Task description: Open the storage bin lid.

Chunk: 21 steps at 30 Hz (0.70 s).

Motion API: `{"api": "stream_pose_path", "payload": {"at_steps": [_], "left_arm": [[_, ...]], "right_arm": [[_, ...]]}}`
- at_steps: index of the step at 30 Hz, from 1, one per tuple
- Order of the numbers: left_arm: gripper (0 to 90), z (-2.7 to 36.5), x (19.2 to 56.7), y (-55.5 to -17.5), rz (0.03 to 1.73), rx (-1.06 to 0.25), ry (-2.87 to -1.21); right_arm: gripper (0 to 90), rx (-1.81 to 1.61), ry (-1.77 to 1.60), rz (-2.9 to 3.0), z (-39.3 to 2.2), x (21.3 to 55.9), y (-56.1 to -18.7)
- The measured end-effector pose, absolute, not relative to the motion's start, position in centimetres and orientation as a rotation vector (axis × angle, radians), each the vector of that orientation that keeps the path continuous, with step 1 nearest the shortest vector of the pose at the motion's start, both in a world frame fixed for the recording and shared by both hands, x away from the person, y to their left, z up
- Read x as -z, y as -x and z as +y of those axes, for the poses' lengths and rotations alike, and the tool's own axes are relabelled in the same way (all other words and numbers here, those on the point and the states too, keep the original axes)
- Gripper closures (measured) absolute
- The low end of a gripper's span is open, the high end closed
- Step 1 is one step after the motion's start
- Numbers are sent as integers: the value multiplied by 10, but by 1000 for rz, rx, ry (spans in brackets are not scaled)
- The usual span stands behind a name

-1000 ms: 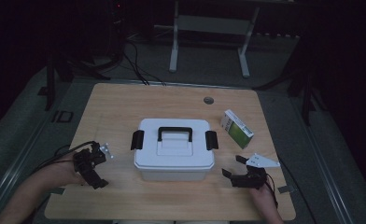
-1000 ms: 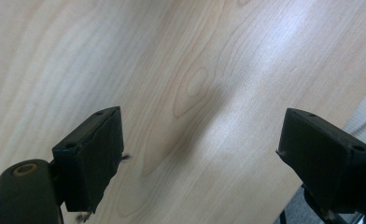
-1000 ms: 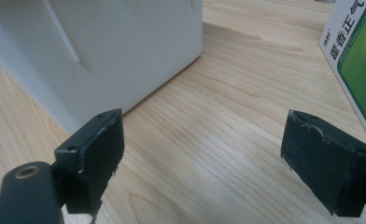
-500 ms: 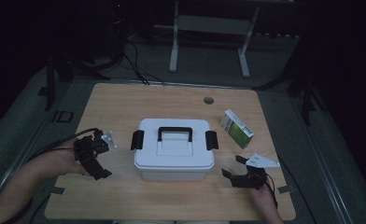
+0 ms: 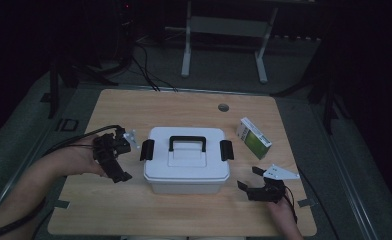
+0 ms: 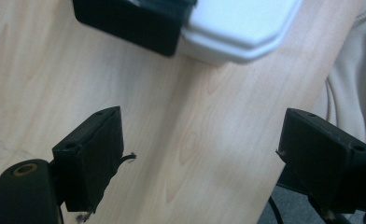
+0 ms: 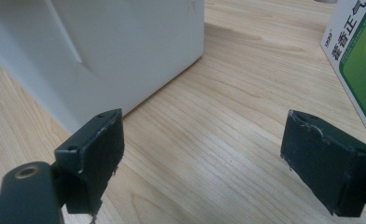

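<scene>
A white lidded box (image 5: 186, 172) with a black handle (image 5: 187, 143) and two black side latches stands at the middle of the wooden table (image 5: 184, 107). My left gripper (image 5: 125, 161) hovers above the table just left of the box, open and empty. In the left gripper view it (image 6: 200, 149) looks down on bare wood, with the box's corner (image 6: 246, 28) and left latch (image 6: 130, 23) at the top. My right gripper (image 5: 249, 178) rests low at the box's front right, open, nothing between its jaws (image 7: 202, 158). A green and white carton (image 5: 254, 137) (image 7: 358, 60) lies to its right.
A small round hole (image 5: 223, 107) sits in the tabletop near the far edge. Behind the table a metal frame (image 5: 224, 25) stands on the dark floor. The left gripper's cable (image 5: 79, 140) trails off the table's left edge. The person's trouser leg (image 6: 354, 88) is beyond the table's near edge.
The left hand has lifted its gripper off the table and carried it toward the box's left latch. The right gripper has stayed where it was.
</scene>
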<state>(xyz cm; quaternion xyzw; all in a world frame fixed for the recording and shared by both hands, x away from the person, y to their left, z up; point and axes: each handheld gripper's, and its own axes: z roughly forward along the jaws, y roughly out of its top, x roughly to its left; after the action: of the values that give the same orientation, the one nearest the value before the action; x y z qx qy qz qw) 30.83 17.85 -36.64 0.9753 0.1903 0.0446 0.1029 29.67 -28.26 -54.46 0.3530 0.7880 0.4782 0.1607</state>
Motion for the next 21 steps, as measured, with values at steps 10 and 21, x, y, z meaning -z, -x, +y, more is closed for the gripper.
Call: {"api": "stream_pose_path", "payload": {"at_steps": [10,21], "left_arm": [[142,155,356,-320,510,-161,-2893],[142,133,351,-336,465,-166,-2921]], "right_arm": [[132,-1360,-1005,2253,-282,545,-297],[133,-1364,-1004,2257,-283,545,-297]]}}
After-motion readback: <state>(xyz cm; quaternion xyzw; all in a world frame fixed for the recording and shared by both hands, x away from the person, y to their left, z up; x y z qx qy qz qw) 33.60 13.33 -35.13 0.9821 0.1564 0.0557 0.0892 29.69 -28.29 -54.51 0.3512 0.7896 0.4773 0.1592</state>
